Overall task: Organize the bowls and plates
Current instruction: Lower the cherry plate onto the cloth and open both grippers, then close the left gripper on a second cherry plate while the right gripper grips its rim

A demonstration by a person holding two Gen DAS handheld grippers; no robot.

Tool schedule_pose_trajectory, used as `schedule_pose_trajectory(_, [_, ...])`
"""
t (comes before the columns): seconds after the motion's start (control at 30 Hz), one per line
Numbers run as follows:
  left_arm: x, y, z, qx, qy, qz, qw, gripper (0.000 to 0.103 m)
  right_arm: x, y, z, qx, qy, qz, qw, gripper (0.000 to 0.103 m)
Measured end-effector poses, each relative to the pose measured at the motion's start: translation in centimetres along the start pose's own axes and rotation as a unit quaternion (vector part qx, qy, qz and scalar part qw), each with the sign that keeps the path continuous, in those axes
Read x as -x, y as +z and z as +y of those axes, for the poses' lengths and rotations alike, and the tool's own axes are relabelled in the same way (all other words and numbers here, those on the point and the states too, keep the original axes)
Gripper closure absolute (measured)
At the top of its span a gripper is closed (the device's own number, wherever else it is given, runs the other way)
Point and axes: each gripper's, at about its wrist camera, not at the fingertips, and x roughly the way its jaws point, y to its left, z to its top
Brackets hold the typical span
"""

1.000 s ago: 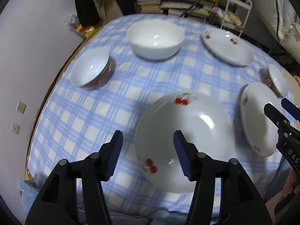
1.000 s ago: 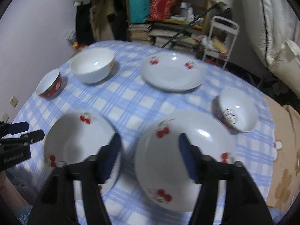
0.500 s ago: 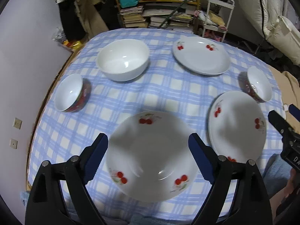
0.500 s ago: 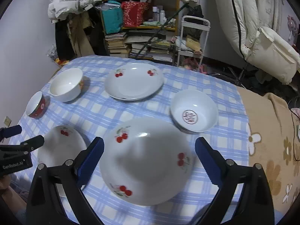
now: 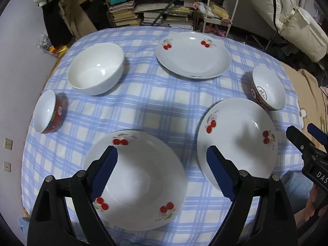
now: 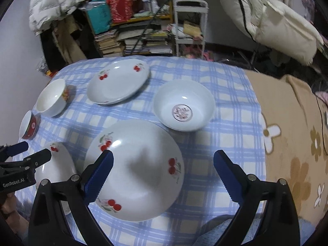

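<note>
Three white cherry-print plates lie on the blue checked tablecloth: a near-left plate [image 5: 135, 182], a near-right plate [image 5: 237, 141] and a far plate [image 5: 192, 54]. A large white bowl [image 5: 96, 67] sits far left, a small red-sided bowl [image 5: 48, 111] at the left edge, another red-sided bowl [image 5: 266, 90] at the right. My left gripper [image 5: 162, 172] is open and empty above the near-left plate. My right gripper [image 6: 163, 174] is open and empty above the near-right plate [image 6: 133, 168], close to the logo bowl [image 6: 183, 108].
The round table's cloth [image 5: 164, 110] hangs over the near edge. Behind the table stand stacked books and shelves [image 5: 143, 10] and a white metal cart [image 5: 222, 4]. A beige flowered blanket [image 6: 291, 143] lies to the right. White bedding [image 6: 283, 20] is at the back right.
Both grippers have opened wider and pulled back and up from the table. More of the table and room now shows in both views. No dish has moved.
</note>
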Motion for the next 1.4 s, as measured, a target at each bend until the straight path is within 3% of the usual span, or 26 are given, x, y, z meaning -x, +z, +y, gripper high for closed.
schedule_pose_trajectory(0.33, [-2.5, 0.7, -2.2, -0.008, -0.020, 0.019, 0.9996, 0.016, -3.0, -1.0, -2.0, -0.058, 0.016, 0.062, 0.996, 0.003])
schedule_pose_trajectory(0.53, [-3.8, 0.6, -2.8, -0.003, -0.035, 0.023, 0.9991, 0.017, -5.3, -1.4, -2.9, -0.083, 0.010, 0.104, 0.991, 0.026])
schedule_pose_trajectory(0.77, [-5.6, 0.6, -4.6, -0.026, -0.056, 0.061, 0.9962, 0.064, -6.3, -2.0, -3.1, -0.089, 0.010, 0.128, 0.988, 0.055])
schedule_pose_trajectory(0.93, [-6.7, 0.5, -5.5, -0.031, -0.062, 0.074, 0.9949, 0.073, -6.9, -1.9, -2.6, -0.072, 0.003, 0.132, 0.989, 0.069])
schedule_pose_trajectory(1.0, [-7.2, 0.5, -5.6, -0.034, -0.060, 0.081, 0.9944, 0.084, -7.3, -2.0, -2.4, -0.067, 0.001, 0.138, 0.988, 0.079])
schedule_pose_trajectory(1.13, [-7.8, 0.5, -5.5, -0.037, -0.059, 0.079, 0.9944, 0.086, -7.7, -2.1, -2.3, -0.062, -0.014, 0.146, 0.987, 0.092])
schedule_pose_trajectory(1.4, [-7.5, 0.7, -4.7, -0.030, -0.076, 0.082, 0.9933, 0.089, -7.6, -2.1, -2.3, -0.070, -0.013, 0.136, 0.988, 0.093])
